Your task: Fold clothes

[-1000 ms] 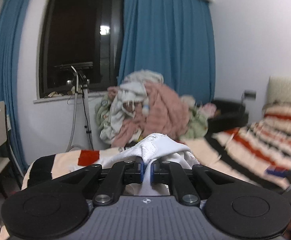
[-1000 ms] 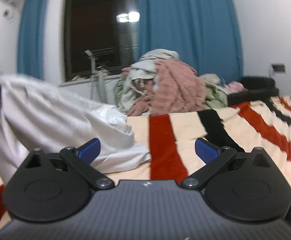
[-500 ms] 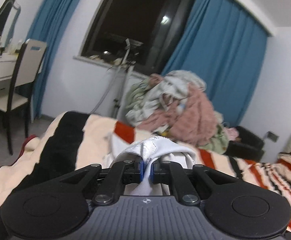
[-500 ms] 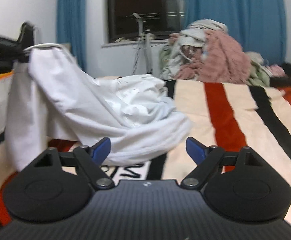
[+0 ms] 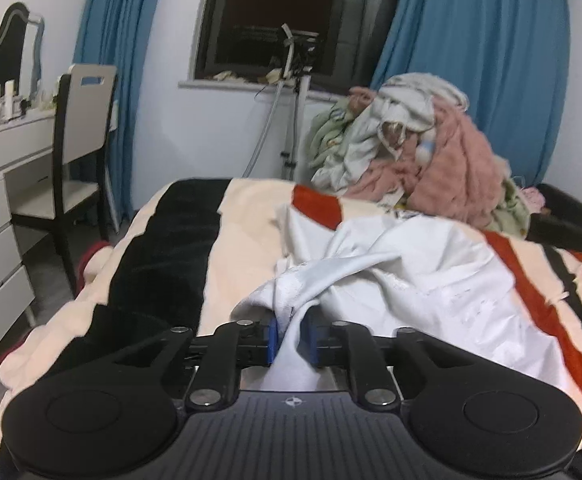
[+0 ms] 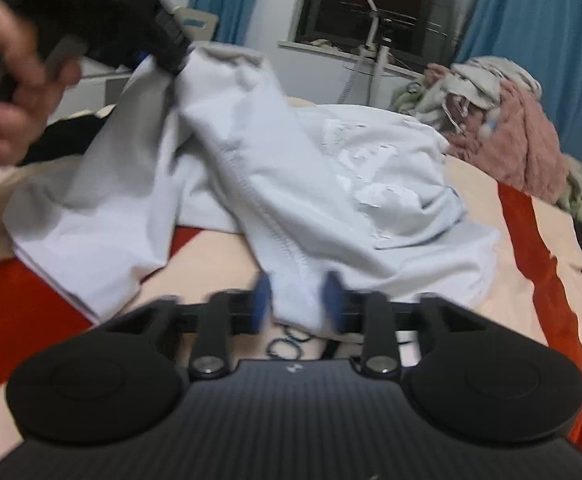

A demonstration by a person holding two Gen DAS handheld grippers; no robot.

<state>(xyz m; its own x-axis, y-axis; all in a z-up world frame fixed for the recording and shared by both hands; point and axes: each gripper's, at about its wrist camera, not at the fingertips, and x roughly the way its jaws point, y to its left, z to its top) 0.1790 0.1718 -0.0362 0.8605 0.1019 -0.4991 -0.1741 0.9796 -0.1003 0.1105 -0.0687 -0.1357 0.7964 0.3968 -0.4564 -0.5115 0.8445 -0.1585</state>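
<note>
R gripper [image 6: 297, 300] closing, jaws either side of a hem of the white garment [image 6: 291, 184], w/ cloth between them. Garment lies rumpled on the striped blanket [image 6: 531, 248]. Far left, a hand [image 6: 9, 80] holds the L gripper [image 6: 171, 62] at another bunch of it. Clothes pile [image 6: 503, 120] far right.

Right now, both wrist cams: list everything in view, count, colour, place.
garment: 1, white, crumpled on the bed
blanket: 1, cream with red and black stripes, covering the bed
clothes pile: 1, pink, white and green, far end of bed
curtains: 2, blue, flanking the dark window
chair: 1, white and black, at the dresser
left gripper: 1, black with blue pads, opening, cloth between
right gripper: 1, same, closing around a fold
hand: 1, holds left gripper's handle
</note>
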